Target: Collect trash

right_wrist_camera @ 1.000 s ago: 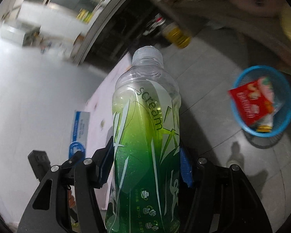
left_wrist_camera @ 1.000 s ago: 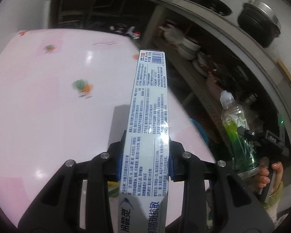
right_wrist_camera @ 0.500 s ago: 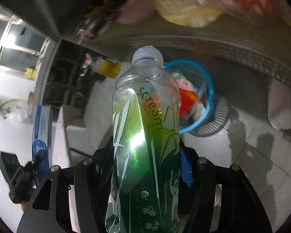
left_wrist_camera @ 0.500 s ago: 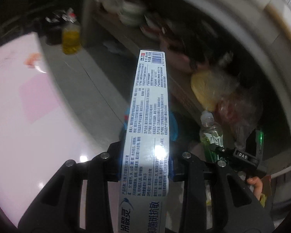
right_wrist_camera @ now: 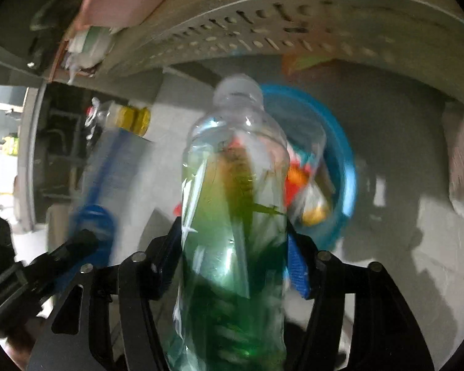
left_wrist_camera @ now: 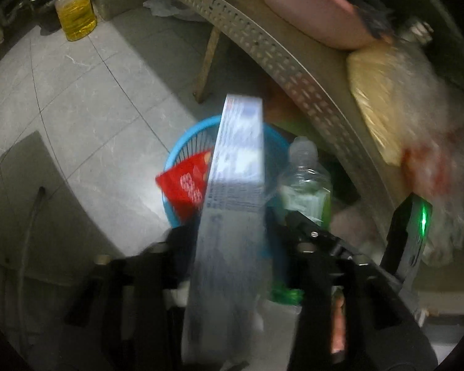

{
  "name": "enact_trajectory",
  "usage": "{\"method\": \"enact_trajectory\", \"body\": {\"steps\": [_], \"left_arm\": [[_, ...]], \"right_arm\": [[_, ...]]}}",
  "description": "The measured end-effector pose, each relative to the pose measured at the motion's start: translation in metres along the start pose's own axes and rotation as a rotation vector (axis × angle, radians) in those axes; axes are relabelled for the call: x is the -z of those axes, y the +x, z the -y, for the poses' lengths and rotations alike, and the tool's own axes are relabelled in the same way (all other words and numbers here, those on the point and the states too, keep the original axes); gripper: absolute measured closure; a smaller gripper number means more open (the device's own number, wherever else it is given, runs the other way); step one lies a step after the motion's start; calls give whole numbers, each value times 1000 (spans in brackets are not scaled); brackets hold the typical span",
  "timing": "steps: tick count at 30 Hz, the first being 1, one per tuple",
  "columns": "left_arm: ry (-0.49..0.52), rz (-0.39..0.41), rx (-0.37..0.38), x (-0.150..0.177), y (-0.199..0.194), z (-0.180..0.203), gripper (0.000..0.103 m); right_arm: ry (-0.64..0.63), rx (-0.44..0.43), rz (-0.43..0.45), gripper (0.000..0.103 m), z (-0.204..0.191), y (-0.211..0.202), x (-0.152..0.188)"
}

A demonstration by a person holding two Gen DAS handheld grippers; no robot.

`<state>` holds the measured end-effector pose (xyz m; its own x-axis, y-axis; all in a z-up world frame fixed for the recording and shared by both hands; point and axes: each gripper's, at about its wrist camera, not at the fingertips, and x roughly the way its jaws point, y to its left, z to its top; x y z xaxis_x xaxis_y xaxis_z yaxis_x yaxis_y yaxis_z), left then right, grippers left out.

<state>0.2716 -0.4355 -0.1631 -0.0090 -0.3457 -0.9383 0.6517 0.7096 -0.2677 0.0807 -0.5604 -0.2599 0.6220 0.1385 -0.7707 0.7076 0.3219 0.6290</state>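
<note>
My left gripper (left_wrist_camera: pixel 229 247) is shut on a long white toothpaste box (left_wrist_camera: pixel 235 185), held over a blue trash basket (left_wrist_camera: pixel 185 142) on the floor. A red snack wrapper (left_wrist_camera: pixel 182 185) sticks out of the basket. My right gripper (right_wrist_camera: pixel 235 247) is shut on a green-labelled plastic bottle (right_wrist_camera: pixel 235 204), pointed at the same basket (right_wrist_camera: pixel 343 167), which holds several wrappers. The bottle (left_wrist_camera: pixel 304 182) and right gripper (left_wrist_camera: pixel 318 241) show at the right of the left wrist view. The toothpaste box (right_wrist_camera: pixel 114 167) shows blurred at the left of the right wrist view.
A perforated metal shelf edge (left_wrist_camera: pixel 278 52) curves just beyond the basket, with a pink basin (left_wrist_camera: pixel 306 3) and bagged goods (left_wrist_camera: pixel 386 99) on it. A jug of yellow oil (left_wrist_camera: pixel 74 12) stands on the tiled floor (left_wrist_camera: pixel 77 108) at the far left.
Both grippers have swung away from the pink table and down toward the floor, closing in on the blue basket with the box and bottle still held.
</note>
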Motion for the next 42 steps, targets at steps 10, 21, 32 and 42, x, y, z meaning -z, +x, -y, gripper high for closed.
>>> {"method": "enact_trajectory", "body": {"steps": [10,21,32,42], "left_arm": [[2,117,41,-2,-45,7,37],[22,490,-2,129,-227,-10,12],[-117,648,-248,281,-295,-32,9],[-208,627,-497,343,-300,-47,9]], "right_arm": [[-129,130,138,32,-7,13,12],[-547,126,315,12,-95,-147,114],[-878,190,356,7,-149,-234,243],[-984,272,347,7,-162,-244,302]]}}
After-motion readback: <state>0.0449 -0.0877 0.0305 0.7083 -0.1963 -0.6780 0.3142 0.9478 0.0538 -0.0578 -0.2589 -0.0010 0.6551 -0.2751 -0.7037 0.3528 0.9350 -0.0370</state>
